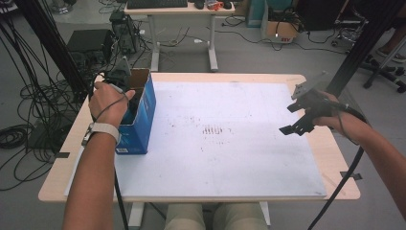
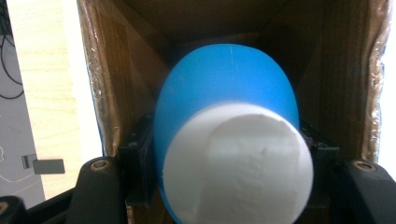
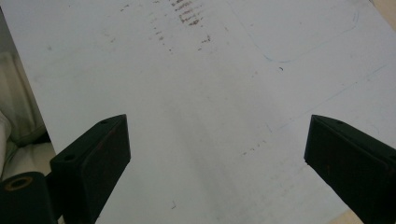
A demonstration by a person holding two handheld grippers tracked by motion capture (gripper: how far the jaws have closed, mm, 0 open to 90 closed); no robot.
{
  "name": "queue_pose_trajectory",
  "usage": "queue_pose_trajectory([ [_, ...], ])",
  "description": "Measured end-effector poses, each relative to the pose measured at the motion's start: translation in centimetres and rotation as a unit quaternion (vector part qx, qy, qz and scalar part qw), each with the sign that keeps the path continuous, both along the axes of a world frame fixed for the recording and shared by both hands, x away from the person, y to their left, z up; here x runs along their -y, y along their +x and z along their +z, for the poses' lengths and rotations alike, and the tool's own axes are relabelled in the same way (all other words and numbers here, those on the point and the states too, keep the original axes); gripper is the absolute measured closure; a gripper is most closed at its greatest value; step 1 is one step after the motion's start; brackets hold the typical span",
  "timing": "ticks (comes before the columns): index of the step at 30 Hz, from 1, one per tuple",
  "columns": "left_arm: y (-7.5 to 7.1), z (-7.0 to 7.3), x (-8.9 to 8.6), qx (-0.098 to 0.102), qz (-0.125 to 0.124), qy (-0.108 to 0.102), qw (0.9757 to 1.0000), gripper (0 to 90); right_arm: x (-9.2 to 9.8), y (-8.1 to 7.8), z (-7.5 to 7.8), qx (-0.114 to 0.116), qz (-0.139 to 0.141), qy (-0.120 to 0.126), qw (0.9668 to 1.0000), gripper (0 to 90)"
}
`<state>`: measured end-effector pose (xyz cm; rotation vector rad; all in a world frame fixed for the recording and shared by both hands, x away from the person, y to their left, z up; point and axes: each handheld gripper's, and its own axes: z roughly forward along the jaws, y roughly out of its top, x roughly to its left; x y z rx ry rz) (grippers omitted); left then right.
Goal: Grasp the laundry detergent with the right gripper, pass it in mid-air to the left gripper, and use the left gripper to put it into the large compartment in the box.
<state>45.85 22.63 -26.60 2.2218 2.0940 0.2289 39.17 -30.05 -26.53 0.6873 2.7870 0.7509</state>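
1. Left gripper point(image 1: 125, 91) reaching down into the open blue box point(image 1: 143, 120) at the left edge of the surface point(image 1: 230, 143).
2. Its fingers point(image 2: 135, 163) closing on a blue object with a white cap point(image 2: 229, 154), pressing against both sides, inside the brown cardboard walls.
3. Right gripper point(image 3: 217, 154) hovering over the white board near the right edge, fingers point(image 3: 93, 158) spread wide, holding nothing.
4. Dark smudge marks point(image 1: 213, 130) showing mid-board.

Between the right gripper's point(image 3: 217, 154) wide-spread jaws, bare white board point(image 3: 210, 107) is seen. The left gripper's point(image 2: 229, 158) jaws are hemmed in by cardboard box point(image 2: 107, 93) walls on both sides.
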Motion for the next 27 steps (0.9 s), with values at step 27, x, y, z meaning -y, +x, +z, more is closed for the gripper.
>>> queue_pose_trajectory([
  [27,-0.08,-0.11,0.04,0.006,-0.011,-0.008,0.9999,28.1,-0.17,-0.16,-0.4,-0.001,0.0,0.016,0.9999,7.1],
])
